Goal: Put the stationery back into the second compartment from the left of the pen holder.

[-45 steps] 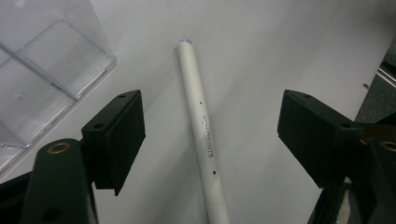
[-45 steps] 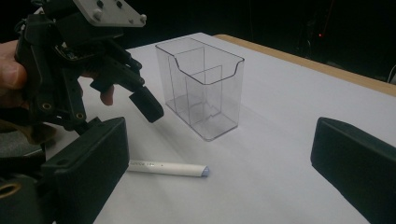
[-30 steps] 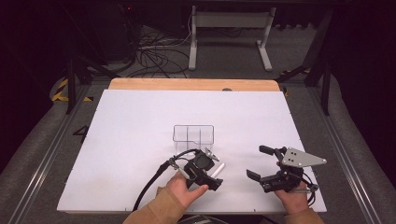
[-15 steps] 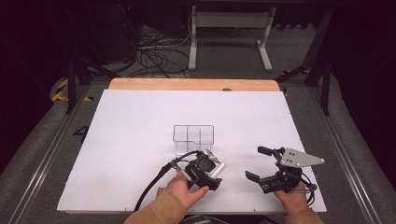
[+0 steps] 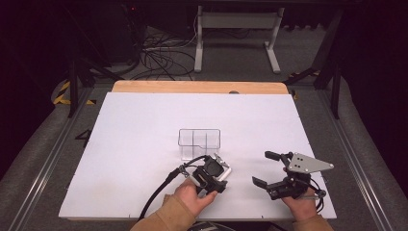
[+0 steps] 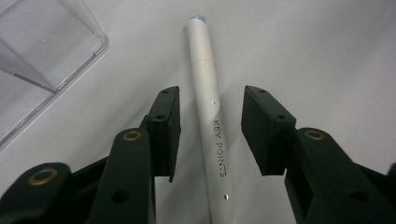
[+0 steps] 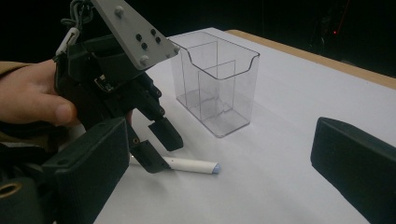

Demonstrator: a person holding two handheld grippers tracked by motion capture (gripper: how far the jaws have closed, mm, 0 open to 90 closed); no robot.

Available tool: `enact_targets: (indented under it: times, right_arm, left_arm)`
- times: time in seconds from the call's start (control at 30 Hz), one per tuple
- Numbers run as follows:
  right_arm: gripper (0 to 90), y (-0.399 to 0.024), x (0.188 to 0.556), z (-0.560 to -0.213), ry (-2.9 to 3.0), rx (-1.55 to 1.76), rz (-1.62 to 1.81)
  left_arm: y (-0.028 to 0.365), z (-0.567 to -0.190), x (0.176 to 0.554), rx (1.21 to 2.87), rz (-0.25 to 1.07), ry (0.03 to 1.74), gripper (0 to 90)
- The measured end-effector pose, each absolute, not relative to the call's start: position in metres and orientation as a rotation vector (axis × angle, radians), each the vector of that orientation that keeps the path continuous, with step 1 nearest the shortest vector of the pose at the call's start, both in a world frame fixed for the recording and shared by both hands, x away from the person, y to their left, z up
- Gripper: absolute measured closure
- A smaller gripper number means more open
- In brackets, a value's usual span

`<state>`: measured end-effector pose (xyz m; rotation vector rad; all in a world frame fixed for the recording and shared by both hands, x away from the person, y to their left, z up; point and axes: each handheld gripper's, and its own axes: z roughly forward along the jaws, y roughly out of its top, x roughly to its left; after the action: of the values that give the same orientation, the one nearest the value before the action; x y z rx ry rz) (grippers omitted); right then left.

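While your left gripper (image 6: 208,135) sat low in the left gripper view, its jaws had just been closing around the white pen (image 6: 208,121), which ran up the middle of that frame between the two pads; a sliver of table showed on each side of the barrel, so the pads were not yet pressing on it and nothing was gripped. That narrowing, set against the wider gap half a second back, reads to me as the grasp nearly made, the pen lying flat on the white table (image 5: 134,125). In the lower right of the high view your right gripper (image 5: 270,169) rested with jaws wide apart and empty. Farther up, at frame centre, the clear divided box (image 5: 199,143) stood upright, near the pen's tip, probably where the pen belongs.
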<state>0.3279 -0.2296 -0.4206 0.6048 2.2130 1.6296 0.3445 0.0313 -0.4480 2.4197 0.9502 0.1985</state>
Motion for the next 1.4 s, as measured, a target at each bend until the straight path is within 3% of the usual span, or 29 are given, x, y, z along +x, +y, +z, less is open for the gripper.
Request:
enact_targets:
  times: [0.77, 1.4]
  right_arm:
    - [4.9, -0.2294, 0.3256, -0.4205, 2.222, 0.574, 1.632]
    - [4.9, -0.2287, 0.3253, -0.4211, 2.219, 0.566, 1.616]
  left_arm:
    - [0.0268, -0.4525, 0.3466, 2.427, 0.256, 1.028, 77.7]
    - [0.0331, -0.4432, 0.3452, 2.367, 0.227, 1.004, 78.6]
